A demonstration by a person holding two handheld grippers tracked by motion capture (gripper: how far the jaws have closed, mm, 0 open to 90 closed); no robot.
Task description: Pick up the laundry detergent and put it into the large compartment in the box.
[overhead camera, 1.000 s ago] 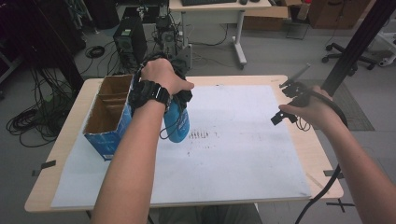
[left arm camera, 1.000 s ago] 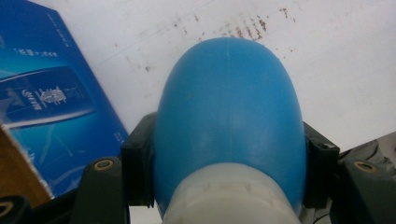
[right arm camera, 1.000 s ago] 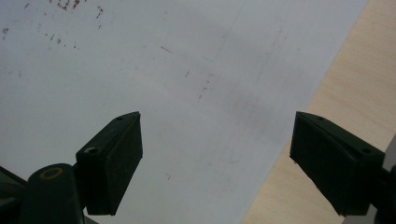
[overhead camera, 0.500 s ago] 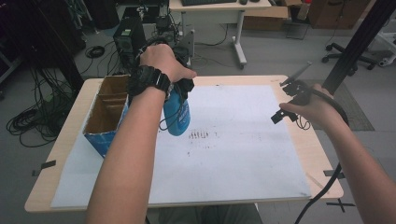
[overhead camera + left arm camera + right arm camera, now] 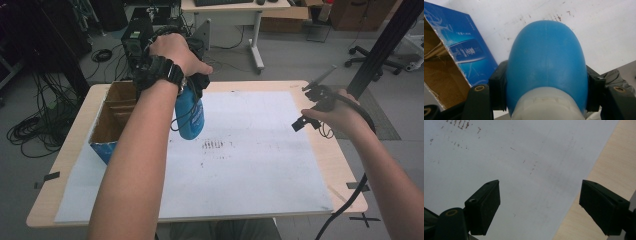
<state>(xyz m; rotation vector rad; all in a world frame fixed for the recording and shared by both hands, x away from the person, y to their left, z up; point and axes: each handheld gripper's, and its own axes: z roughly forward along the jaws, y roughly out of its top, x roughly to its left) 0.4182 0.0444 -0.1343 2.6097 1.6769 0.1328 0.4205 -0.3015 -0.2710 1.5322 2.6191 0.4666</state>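
Gripping blue bottle [image 5: 546,67] in left tongs [image 5: 546,97], above the surface [image 5: 260,150].
Bottle sits clamped between both jaws; right tongs [image 5: 539,202] released, empty.

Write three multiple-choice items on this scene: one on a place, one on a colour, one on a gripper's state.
1. Where is the cardboard box?
A. at the table's left side
B. at the table's right edge
C. on the floor

2. What colour is the bottle?
A. red
B. blue
C. green

3. How does the right gripper stand?
A. shut on the bottle
B. shut on the box
C. open, holding nothing

Key: 1 A, the high view shows it left of the white sheet. 2 B, the blue body sits clamped in the left gripper. 3 C, its jaws stand apart over bare sheet.
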